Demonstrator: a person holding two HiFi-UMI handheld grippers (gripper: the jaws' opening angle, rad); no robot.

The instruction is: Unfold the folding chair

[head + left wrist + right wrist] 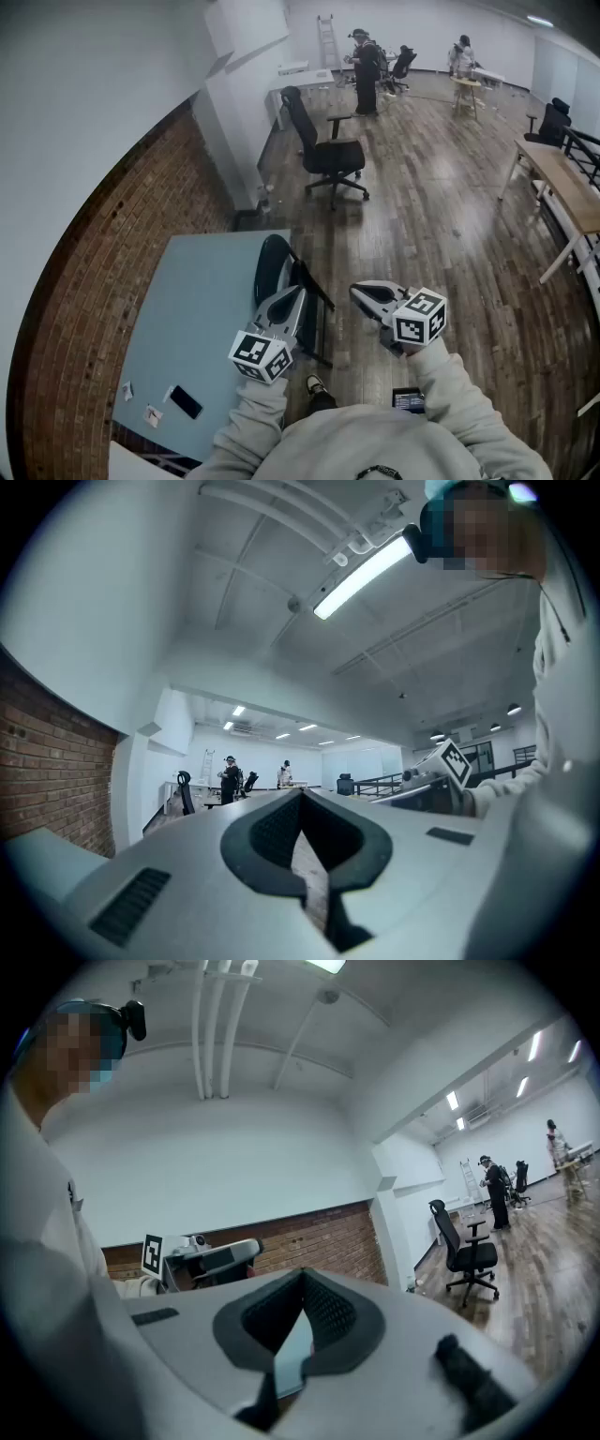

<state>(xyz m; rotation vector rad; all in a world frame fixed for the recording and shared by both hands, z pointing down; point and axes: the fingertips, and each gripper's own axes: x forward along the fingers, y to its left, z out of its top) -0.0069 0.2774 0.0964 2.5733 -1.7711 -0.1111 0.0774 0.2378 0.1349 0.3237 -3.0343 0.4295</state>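
The black folding chair (281,272) stands folded flat, leaning against the right edge of the blue-grey table (197,309). My left gripper (289,298) is held level right beside the chair's frame; whether it touches the frame is unclear. Its jaws are shut with nothing between them. My right gripper (361,291) hovers over the wooden floor a little to the chair's right, also shut and empty. From the left gripper view my left gripper (302,799) faces down the room, with the right gripper (441,771) at its side. The right gripper view shows my right gripper (302,1279) facing the left gripper (202,1258) and the brick wall.
A black office chair (323,150) stands on the wooden floor beyond the table. A phone (186,401) and small papers lie on the table's near end. Long desks (562,183) line the right side. People (366,70) stand far back. A brick wall (112,234) borders the left.
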